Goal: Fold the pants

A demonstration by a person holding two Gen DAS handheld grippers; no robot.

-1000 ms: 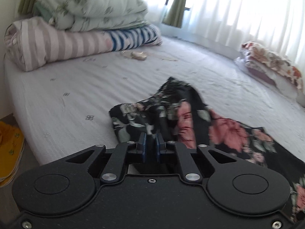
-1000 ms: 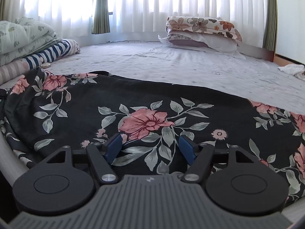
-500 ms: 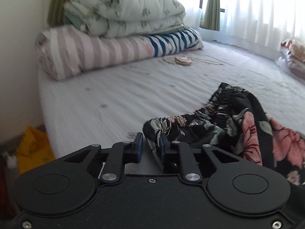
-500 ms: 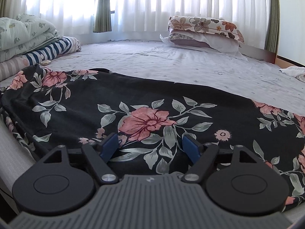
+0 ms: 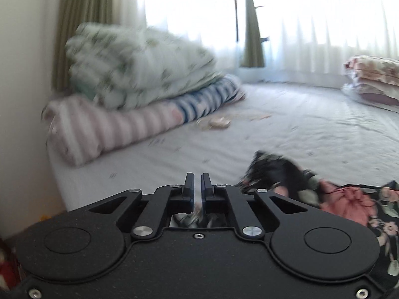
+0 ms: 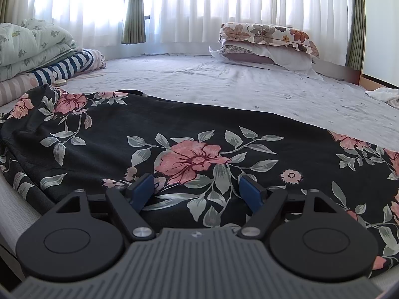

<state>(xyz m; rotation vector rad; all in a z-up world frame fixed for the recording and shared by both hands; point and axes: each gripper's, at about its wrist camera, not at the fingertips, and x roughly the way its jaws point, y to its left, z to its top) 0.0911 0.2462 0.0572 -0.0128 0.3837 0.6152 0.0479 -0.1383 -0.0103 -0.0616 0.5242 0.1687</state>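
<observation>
The black pants with pink flowers [image 6: 154,129] lie spread across the near side of the white bed [image 6: 224,82]. My right gripper [image 6: 197,189] is open, low over the middle of the pants, with fabric between its blue pads. In the left wrist view my left gripper [image 5: 197,189] is nearly shut, and bunched waistband fabric [image 5: 197,218] shows low between the fingers, behind the tips. The rest of the pants [image 5: 311,189] trail off to the right of it.
Folded quilts and striped bedding [image 5: 139,92] are stacked at the bed's left end. Pillows [image 6: 266,42] lie at the far right by the curtained window. A small pale object [image 5: 219,122] lies on the sheet near the bedding. White cloth [image 6: 384,94] lies at the far right edge.
My left gripper has risen and swung left with the waistband fabric, so the pants have slid to its right and the view is blurred. My right gripper has stayed open over the pants.
</observation>
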